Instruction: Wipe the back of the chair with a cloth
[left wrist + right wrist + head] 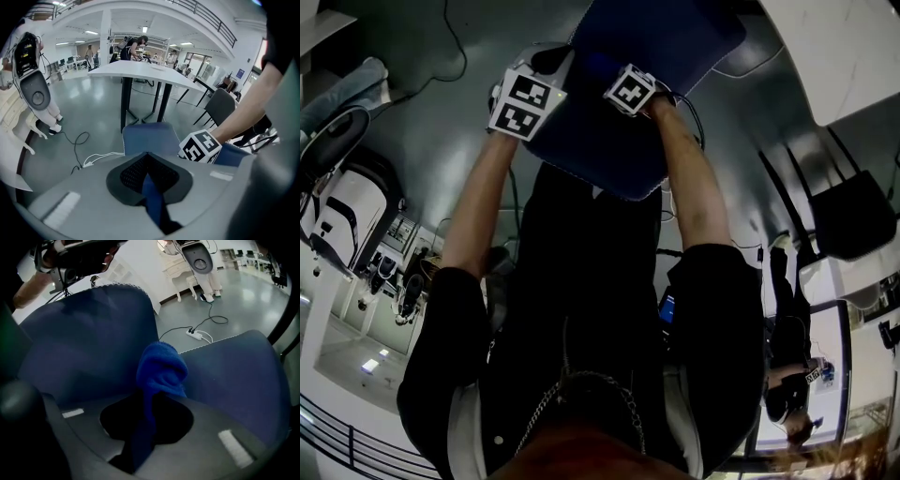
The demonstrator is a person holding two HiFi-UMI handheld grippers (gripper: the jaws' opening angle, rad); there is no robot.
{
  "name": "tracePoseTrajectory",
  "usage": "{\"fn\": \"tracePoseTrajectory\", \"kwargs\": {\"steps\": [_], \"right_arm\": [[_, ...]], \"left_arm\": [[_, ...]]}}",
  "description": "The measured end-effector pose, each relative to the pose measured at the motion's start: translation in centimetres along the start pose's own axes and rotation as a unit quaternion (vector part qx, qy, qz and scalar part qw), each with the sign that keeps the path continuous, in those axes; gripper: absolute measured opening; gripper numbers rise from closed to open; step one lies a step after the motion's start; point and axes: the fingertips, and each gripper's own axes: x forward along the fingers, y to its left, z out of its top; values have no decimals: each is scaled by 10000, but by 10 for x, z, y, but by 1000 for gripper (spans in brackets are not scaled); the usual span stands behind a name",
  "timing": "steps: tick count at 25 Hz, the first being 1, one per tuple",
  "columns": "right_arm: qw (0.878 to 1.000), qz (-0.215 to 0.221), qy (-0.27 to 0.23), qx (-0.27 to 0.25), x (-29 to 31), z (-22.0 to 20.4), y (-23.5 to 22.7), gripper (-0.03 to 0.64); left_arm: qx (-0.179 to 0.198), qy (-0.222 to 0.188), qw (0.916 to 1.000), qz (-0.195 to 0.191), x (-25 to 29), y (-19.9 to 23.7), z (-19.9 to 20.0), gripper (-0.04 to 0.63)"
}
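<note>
I'm clamping the right gripper shut on the cloth, a deep blue fuzzy towel that is bunching into a soft lump just beside the dark blue chair back. My left gripper is pinching a thin blue edge of that back

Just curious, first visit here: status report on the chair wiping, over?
Left tool clamped on chair back edge. Right tool shut on blue cloth, at that back. Nothing in the way.
</note>
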Motion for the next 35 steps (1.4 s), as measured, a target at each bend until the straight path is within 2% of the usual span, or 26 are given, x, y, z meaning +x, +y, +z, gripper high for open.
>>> {"fn": "tracePoseTrajectory", "kwargs": {"steps": [8, 12, 16, 22, 26, 30, 35], "right_arm": [[9997, 82, 212, 11, -16, -44, 6, 57], [9985, 250, 414, 250, -21, -75, 12, 57], [9986, 177, 382, 306, -27, -87, 6, 57], [9965, 454, 599, 375, -31, -112, 11, 57], [9975, 57, 637, 290, -40, -129, -12, 57], [9966, 117, 722, 377, -41, -132, -18, 57], [9984, -86, 87, 544, -48, -99, -31, 57]], "left_arm": [[72, -21, 9999, -76, 8, -23, 11, 9], [111, 15, 9998, -136, 14, -35, 11, 9], [172, 58, 9997, -192, 18, -43, 11, 11], [193, 59, 9995, -233, 22, -49, 13, 11], [212, 65, 9994, -253, 23, -57, 15, 9], [221, 71, 9994, -246, 26, -54, 14, 11], [178, 20, 9997, -141, 19, -39, 16, 11]]}}
